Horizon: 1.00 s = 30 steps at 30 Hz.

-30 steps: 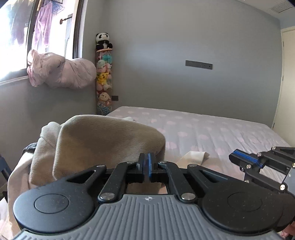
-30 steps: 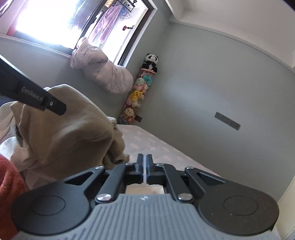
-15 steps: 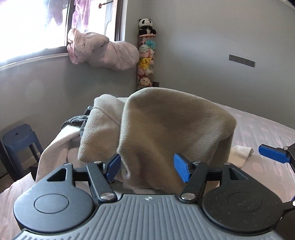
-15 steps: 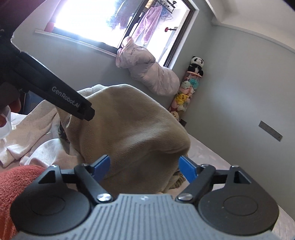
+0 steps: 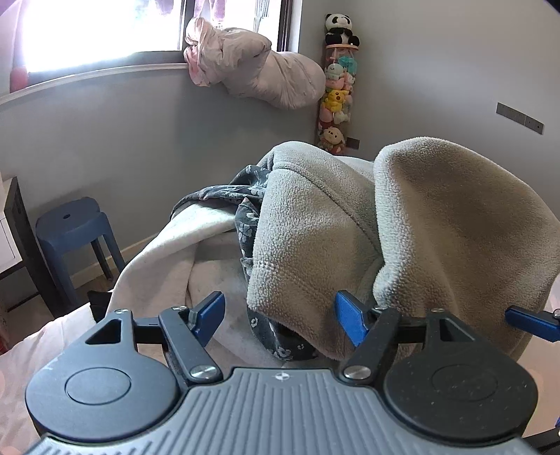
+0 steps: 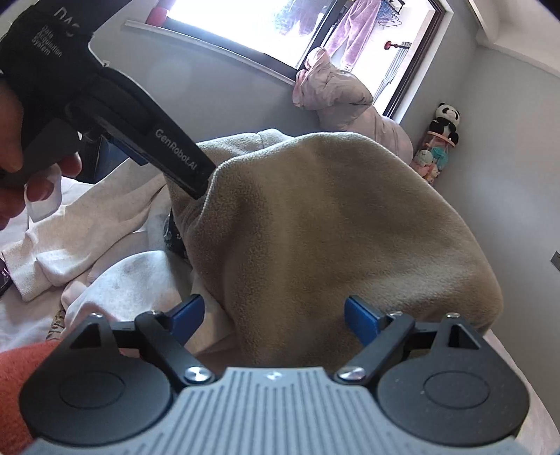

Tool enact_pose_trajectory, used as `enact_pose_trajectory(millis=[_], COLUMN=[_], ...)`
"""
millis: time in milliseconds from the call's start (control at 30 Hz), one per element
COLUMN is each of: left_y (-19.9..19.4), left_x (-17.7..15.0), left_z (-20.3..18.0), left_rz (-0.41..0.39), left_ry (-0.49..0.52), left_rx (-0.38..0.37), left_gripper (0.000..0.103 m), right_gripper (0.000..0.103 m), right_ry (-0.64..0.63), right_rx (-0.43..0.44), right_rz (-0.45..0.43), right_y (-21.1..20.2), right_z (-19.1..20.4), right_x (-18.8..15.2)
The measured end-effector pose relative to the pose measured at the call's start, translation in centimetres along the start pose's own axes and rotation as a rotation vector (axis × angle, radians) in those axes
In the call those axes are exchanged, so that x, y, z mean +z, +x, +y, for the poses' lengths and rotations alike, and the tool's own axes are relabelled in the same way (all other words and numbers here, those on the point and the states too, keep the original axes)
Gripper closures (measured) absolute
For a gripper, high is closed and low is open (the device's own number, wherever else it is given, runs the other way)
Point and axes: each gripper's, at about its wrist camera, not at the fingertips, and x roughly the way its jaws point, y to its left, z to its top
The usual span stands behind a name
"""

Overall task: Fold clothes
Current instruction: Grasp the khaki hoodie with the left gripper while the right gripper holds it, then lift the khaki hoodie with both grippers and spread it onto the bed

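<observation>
Lettering is seen on the black body of the left gripper point(image 6: 201, 182) in the right wrist view: "GenRobot.AI" is printed in pale type along its arm, and smaller lines, partly cut off, can be read as "Data Acquisition System" near the handle, which is held by a hand point(image 6: 21, 147) at the left edge. No other writing can be made out. The left gripper point(image 5: 280, 316) is shown released, its blue fingers point(image 5: 210, 315) spread wide after just having been opening, with a hanging edge of the beige fleece garment point(image 5: 308, 252) lying in front of the gap but not pressed by either pad. The right gripper point(image 6: 271, 316) is likewise released and has just been opening; the fleece garment point(image 6: 332, 227) fills the space ahead of it, and no pad is seen clamped on the cloth. The fleece is heaped in a tall mound on top of a pile of clothes on the bed point(image 5: 21, 353), whose sheet is pale pink. A dark floral-patterned cloth point(image 5: 252, 196) is tucked under the fleece, and a white garment point(image 6: 87, 224) is spread beside it. An orange-red fabric point(image 6: 14, 378) is visible at the lower left of the right wrist view. Grey walls point(image 5: 105, 140) enclose the room. A bright window point(image 5: 98, 31) is set above a sill, on which a pinkish bundle of bedding point(image 5: 259, 73) is draped. A tall clear tube of plush toys point(image 5: 336, 91), topped by a panda point(image 5: 337, 29), is stood in the corner, and a blue stool point(image 5: 70, 227) is placed by the wall.
</observation>
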Motion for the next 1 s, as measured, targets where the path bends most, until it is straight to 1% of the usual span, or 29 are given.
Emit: enact_pose_trajectory(millis=[67, 200, 233, 267, 300, 333, 367, 400, 433, 467, 533, 700, 767, 900, 1000], left_y=[0.7, 2.1, 2.4, 2.6, 2.6, 2.6, 2.4, 2.2, 2.0, 1.7, 0.9, -2.6, -3.8, -7.4, -10.4], left_x=[0.4, 1.1, 1.3, 1.4, 1.5, 1.6, 1.7, 1.9, 2.2, 2.5, 3.4, 6.7, 8.4, 10.0, 10.3], left_z=[0.2, 0.3, 0.2, 0.0, -0.2, -0.5, -1.0, -1.4, -1.8, -2.2, -3.3, -7.2, -9.2, -13.7, -17.5], left_rz=[-0.001, 0.029, 0.041, 0.052, 0.062, 0.065, 0.058, 0.051, 0.046, 0.041, 0.016, -0.082, -0.106, -0.173, -0.214], left_ry=[0.004, -0.007, -0.007, -0.004, 0.001, 0.009, 0.025, 0.041, 0.056, 0.072, 0.103, 0.161, 0.186, 0.291, 0.361], left_rx=[-0.016, -0.057, -0.071, -0.087, -0.101, -0.105, -0.103, -0.109, -0.124, -0.141, -0.187, -0.29, -0.331, -0.399, -0.446], left_gripper=[0.034, 0.035, 0.038, 0.053, 0.062, 0.066, 0.076, 0.082, 0.085, 0.088, 0.089, 0.09, 0.09, 0.09, 0.09], right_gripper=[0.014, 0.014, 0.014, 0.015, 0.017, 0.021, 0.042, 0.076, 0.089, 0.092, 0.094, 0.095, 0.095, 0.095, 0.095], right_ry=[-0.009, -0.024, -0.034, -0.048, -0.064, -0.072, -0.069, -0.053, -0.03, -0.008, 0.036, 0.085, 0.1, 0.125, 0.176], right_rx=[0.01, 0.033, 0.037, 0.029, 0.014, 0.0, -0.021, -0.036, -0.045, -0.054, -0.082, -0.24, -0.293, -0.404, -0.475], right_rz=[-0.007, -0.013, -0.009, -0.004, 0.004, 0.004, 0.0, -0.002, -0.003, -0.005, -0.024, -0.12, -0.149, -0.197, -0.233], right_y=[1.1, 3.4, 3.9, 4.4, 4.8, 5.0, 5.0, 4.8, 4.6, 4.3, 3.4, -1.0, -3.3, -7.9, -11.4], right_z=[0.3, 1.1, 1.4, 1.7, 1.9, 2.1, 2.0, 1.5, 0.9, 0.3, -1.2, -5.5, -7.4, -10.6, -12.9], right_x=[0.6, 1.5, 1.6, 1.7, 1.7, 1.7, 1.6, 1.6, 1.6, 1.6, 1.6, 2.2, 2.5, 2.4, 1.8])
